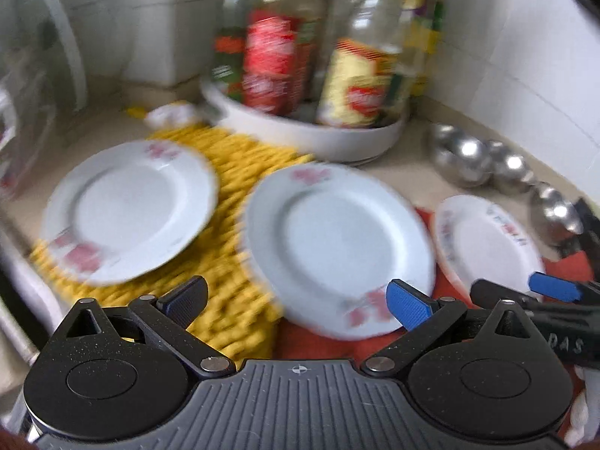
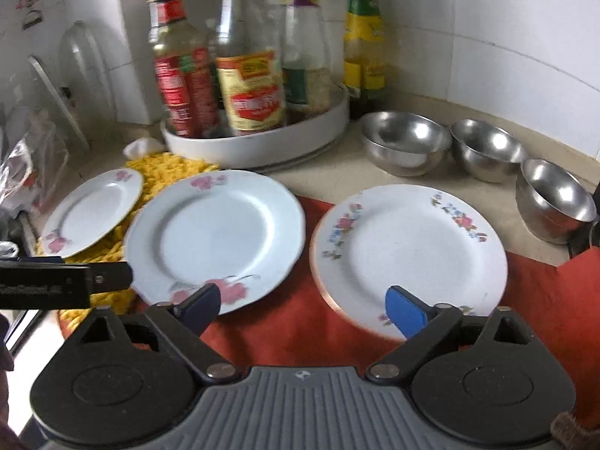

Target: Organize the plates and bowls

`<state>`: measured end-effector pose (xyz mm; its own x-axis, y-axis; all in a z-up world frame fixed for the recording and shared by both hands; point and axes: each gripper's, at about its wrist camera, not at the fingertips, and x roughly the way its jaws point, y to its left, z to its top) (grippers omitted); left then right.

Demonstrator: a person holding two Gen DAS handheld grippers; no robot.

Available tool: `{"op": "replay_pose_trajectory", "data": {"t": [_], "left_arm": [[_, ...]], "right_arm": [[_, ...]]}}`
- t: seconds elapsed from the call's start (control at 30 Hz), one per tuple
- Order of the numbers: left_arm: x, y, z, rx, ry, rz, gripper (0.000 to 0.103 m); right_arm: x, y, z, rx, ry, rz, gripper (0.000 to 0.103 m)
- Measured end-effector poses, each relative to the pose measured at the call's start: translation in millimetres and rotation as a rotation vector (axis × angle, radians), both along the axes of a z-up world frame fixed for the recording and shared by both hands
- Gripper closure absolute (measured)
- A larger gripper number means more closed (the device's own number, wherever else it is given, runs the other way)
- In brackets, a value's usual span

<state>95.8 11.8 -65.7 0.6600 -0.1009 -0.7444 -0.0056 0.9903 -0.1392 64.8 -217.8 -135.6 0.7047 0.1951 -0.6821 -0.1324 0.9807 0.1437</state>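
Three white flowered plates lie side by side on the counter. The left plate [image 1: 127, 210] [image 2: 93, 213] rests on a yellow mat. The middle plate [image 1: 337, 247] [image 2: 217, 236] straddles the yellow mat and a red cloth, and the right plate [image 1: 487, 240] [image 2: 408, 251] lies on the red cloth. Three steel bowls [image 2: 405, 142] [image 2: 487, 150] [image 2: 555, 198] stand behind it; the leftmost looks like two nested. My left gripper [image 1: 298, 302] is open at the middle plate's near rim. My right gripper [image 2: 304, 309] is open, its blue pad over the right plate's near rim, with nothing gripped.
A white round tray [image 2: 262, 142] with several sauce bottles stands behind the plates against the tiled wall. The yellow mat [image 1: 225, 300] and red cloth [image 2: 300, 330] cover the counter. A glass lid and a plastic bag [image 2: 33, 165] crowd the left side.
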Motion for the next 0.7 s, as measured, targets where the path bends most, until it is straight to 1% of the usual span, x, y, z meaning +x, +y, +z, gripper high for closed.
{"op": "replay_pose_trajectory", "data": {"t": [0.07, 0.13, 0.2, 0.27, 0.33, 0.4, 0.47, 0.53, 0.57, 0.6, 0.7], "left_arm": [[14, -17, 4, -0.013, -0.021, -0.064, 0.001], [30, -37, 6, -0.03, -0.041, -0.138, 0.001], [44, -59, 5, -0.029, -0.05, -0.201, 0.001], [64, -83, 0, -0.013, -0.031, -0.258, 0.001], [81, -101, -8, -0.017, -0.003, -0.302, 0.003], [96, -119, -16, -0.01, 0.021, -0.343, 0.004], [108, -137, -22, 0.015, 0.036, -0.382, 0.006], [118, -151, -27, 0.035, 0.049, -0.427, 0.007], [121, -156, -31, 0.04, 0.06, -0.443, 0.01], [126, -161, -36, 0.042, 0.08, -0.464, 0.011], [141, -169, -47, 0.075, 0.128, -0.479, 0.014]], "right_arm": [[5, -17, 3, -0.004, -0.015, -0.033, 0.015], [13, -35, 3, -0.033, -0.003, -0.073, 0.015], [19, -56, 0, -0.029, 0.017, -0.117, 0.02], [20, -73, -5, -0.008, 0.039, -0.161, 0.021], [20, -88, -11, 0.016, 0.065, -0.18, 0.022], [21, -100, -17, 0.038, 0.085, -0.189, 0.027], [21, -109, -24, 0.071, 0.107, -0.201, 0.03], [23, -117, -29, 0.103, 0.118, -0.193, 0.037], [23, -120, -31, 0.121, 0.124, -0.182, 0.045], [23, -122, -32, 0.136, 0.129, -0.171, 0.049], [27, -127, -38, 0.172, 0.143, -0.143, 0.051]]}}
